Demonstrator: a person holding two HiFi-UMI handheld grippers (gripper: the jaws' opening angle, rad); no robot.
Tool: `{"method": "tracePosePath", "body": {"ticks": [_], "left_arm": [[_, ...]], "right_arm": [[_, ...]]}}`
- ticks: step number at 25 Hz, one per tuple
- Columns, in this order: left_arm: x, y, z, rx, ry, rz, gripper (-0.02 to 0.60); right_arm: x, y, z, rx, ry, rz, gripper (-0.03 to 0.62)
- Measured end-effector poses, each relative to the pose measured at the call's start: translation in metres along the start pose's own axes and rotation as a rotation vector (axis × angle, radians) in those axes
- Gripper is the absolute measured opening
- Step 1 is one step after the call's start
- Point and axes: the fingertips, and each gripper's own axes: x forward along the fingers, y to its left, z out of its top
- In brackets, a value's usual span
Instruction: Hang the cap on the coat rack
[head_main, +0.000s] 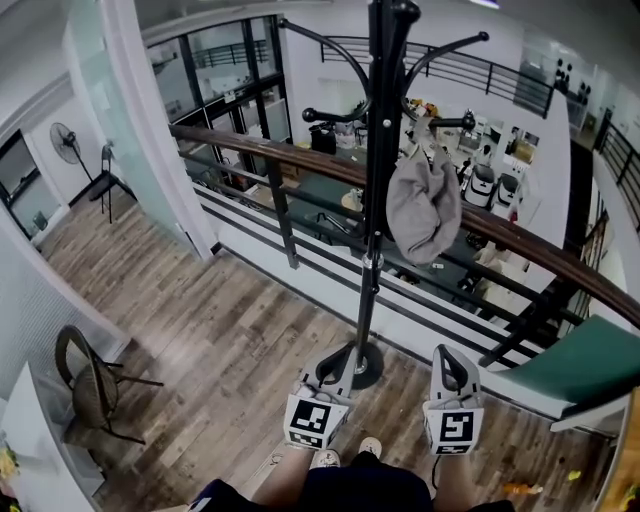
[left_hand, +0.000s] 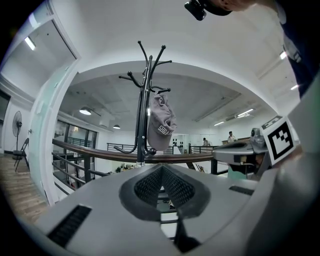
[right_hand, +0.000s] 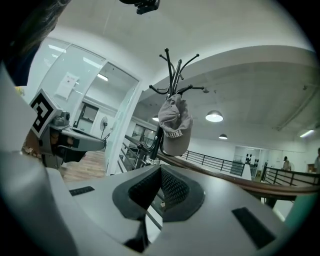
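A grey cap (head_main: 424, 205) hangs from a right-hand hook of the black coat rack (head_main: 378, 150), beside its pole. The cap (left_hand: 161, 122) also shows in the left gripper view and the cap (right_hand: 175, 125) in the right gripper view, well ahead of both jaws. My left gripper (head_main: 335, 368) sits low by the rack's round base (head_main: 352, 364), shut and empty. My right gripper (head_main: 449, 366) is to its right, also shut with nothing in it. Both point level toward the rack.
A wooden-topped railing (head_main: 300, 160) runs behind the rack, with an open lower floor beyond. A green seat (head_main: 585, 365) stands at the right. A wicker chair (head_main: 85, 380) is at the left on the wood floor, and a fan (head_main: 68, 145) at the far left.
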Motion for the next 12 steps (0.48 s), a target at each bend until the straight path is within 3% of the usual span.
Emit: {"method": "tracePosePath", "body": {"ticks": [12], "left_arm": [[0.0025,0.0031,-0.0006,-0.013,0.011,0.025,0.002]], "right_arm": [[0.0013,-0.0062,-0.0047,0.009,0.014,-0.007,0.008]]}}
